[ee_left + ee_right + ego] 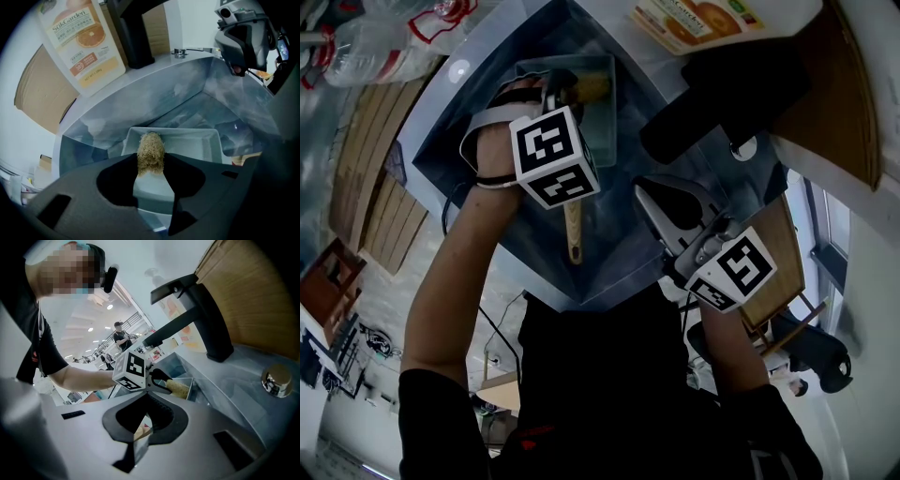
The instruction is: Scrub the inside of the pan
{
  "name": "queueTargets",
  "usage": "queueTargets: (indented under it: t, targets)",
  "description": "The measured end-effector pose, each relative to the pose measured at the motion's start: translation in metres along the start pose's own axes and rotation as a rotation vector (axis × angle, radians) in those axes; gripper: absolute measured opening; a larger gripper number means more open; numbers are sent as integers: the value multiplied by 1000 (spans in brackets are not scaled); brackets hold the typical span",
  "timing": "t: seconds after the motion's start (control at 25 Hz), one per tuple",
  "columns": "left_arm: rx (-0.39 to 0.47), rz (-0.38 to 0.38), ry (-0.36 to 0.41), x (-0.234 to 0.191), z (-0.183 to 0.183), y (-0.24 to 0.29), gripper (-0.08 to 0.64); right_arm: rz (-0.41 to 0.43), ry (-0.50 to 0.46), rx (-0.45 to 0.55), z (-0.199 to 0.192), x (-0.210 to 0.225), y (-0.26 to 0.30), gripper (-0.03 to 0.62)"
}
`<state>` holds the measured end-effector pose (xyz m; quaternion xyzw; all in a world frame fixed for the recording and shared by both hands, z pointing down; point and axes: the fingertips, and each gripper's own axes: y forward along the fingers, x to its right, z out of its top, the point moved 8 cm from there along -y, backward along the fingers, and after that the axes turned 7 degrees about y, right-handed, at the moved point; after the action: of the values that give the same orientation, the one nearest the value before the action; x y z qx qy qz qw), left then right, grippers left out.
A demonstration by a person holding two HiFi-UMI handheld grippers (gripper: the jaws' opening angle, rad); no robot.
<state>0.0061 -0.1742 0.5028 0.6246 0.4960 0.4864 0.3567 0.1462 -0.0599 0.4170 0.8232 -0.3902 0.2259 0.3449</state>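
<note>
A pale rectangular pan lies in the steel sink, and its wooden handle points toward me. My left gripper is over the pan, shut on a tan fibrous scrubber. In the left gripper view the scrubber is pinched at the fingertips of that gripper, above the pan's floor. My right gripper hovers over the right side of the sink, away from the pan. Its tips meet with nothing between them.
A black faucet reaches over the sink's far right corner, with a chrome knob beside it. Behind the sink stand a detergent pouch with an orange on it and a wooden board. Plastic bottles lie at the far left.
</note>
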Motion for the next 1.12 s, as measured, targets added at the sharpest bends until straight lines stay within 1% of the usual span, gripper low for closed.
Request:
queueTargets:
  t: [0.72,1.0,1.12]
  targets:
    - [-2,-76,11,78,1,-22,173,20,-27,9,-24,-33,-18,2]
    - [-13,-109,22,97,3,-28,173,29,-36,19,-31,-42,-27,2]
    - [-15,-107,18,99,3,-28,173,29,-41,22,-33,-44,-30,2]
